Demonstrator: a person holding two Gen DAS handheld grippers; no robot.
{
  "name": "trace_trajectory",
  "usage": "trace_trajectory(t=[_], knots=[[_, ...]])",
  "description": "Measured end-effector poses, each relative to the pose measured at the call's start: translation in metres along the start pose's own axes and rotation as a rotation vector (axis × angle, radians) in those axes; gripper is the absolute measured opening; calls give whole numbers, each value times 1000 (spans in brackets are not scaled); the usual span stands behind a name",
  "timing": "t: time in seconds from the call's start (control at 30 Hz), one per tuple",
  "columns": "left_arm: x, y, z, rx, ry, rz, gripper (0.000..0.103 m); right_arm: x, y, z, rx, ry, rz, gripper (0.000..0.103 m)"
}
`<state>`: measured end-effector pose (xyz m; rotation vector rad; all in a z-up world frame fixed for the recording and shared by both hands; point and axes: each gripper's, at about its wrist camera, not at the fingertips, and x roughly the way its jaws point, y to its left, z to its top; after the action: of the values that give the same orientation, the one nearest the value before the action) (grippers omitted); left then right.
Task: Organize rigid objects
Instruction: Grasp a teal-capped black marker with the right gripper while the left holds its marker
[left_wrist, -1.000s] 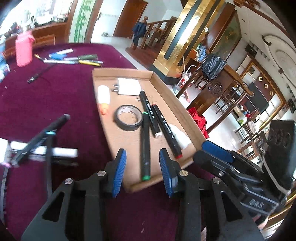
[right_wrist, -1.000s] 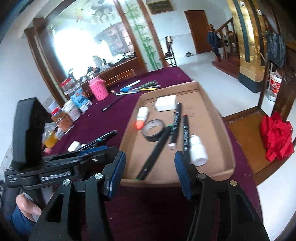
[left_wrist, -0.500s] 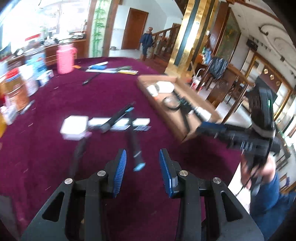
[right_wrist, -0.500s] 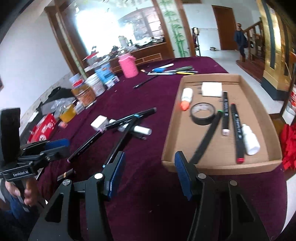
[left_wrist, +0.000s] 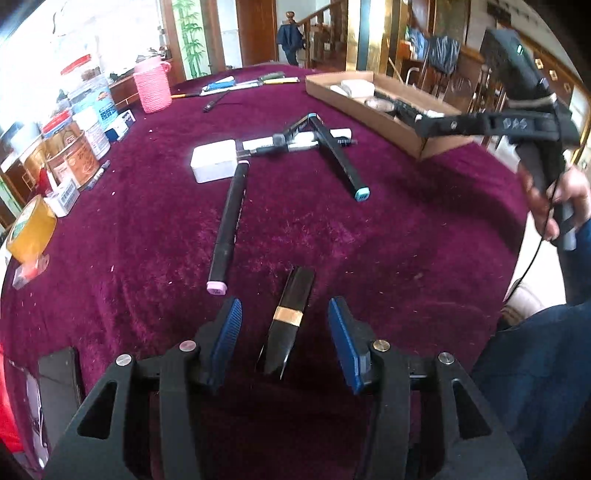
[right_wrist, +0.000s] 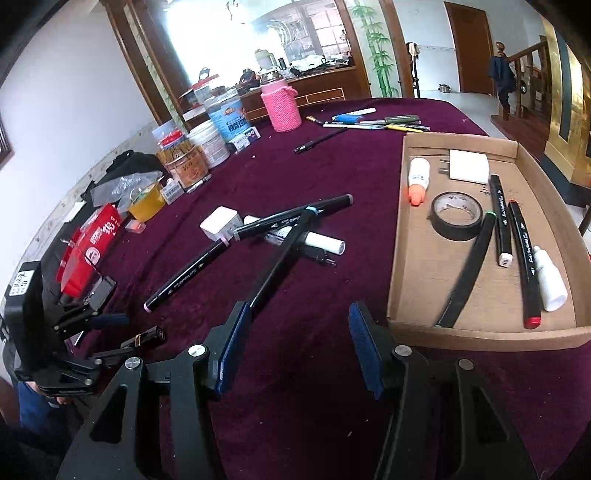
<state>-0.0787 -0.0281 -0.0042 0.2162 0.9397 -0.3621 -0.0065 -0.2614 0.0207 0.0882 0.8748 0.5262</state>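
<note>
Both tongs wide open, empty

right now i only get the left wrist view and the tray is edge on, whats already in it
Observer: The right wrist view looks into the cardboard tray: three markers, a tape roll, a glue stick, a white charger and a small white bottle.
Operator: right gripper carrying anything
Observer: No, the right gripper is open with nothing between its fingers.
Operator: room left in the tray
Observer: Yes, bare cardboard shows between the glue stick and the tray's near wall.
</note>
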Motion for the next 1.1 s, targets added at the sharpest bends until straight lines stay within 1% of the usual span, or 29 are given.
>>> trace_trajectory(t=[0.07,0.17,0.2,0.23,0.27,0.37,0.43,0.47,0.5,0.6,0.63,0.67,0.7,0.73,0.8,0.83,0.93,1.0,1.1], knots=[[8,0,0,-3,8,-3,48,2,1,0,-1,7,-3,50],[23,0,2,-25,29,13,47,8,4,3,1,26,3,50],[24,1,4,-48,14,2,45,13,6,5,7,42,14,50],[27,3,6,-72,14,-11,38,17,8,8,10,51,23,50],[28,4,8,-85,10,-14,34,20,10,9,11,57,30,50],[34,4,17,-129,1,5,28,41,15,19,26,98,29,50],[37,4,23,-155,-2,15,25,57,17,25,50,124,53,50],[38,4,25,-166,-3,18,22,65,18,27,59,141,50,50],[39,5,25,-176,-5,16,21,74,19,30,66,154,34,50],[39,8,24,-178,-5,7,21,94,20,33,68,183,-1,47],[38,8,23,-176,-5,3,21,98,21,33,65,185,3,42],[35,12,22,-179,-6,-12,21,101,25,33,27,175,-22,34],[33,14,20,-180,-3,-27,22,102,27,33,2,169,-51,28],[28,16,17,-178,5,-47,22,101,26,33,-5,160,-52,22],[16,21,11,-169,0,-60,22,97,24,30,-5,158,-14,16],[11,21,9,-162,-5,-57,24,94,25,28,-16,151,-19,14],[-2,24,2,-146,-8,-46,39,83,27,24,-27,125,-7,14],[-2,21,-1,-114,9,-19,40,76,28,22,-24,113,14,14],[5,18,-3,-97,41,-16,40,70,31,20,-28,99,28,14]])
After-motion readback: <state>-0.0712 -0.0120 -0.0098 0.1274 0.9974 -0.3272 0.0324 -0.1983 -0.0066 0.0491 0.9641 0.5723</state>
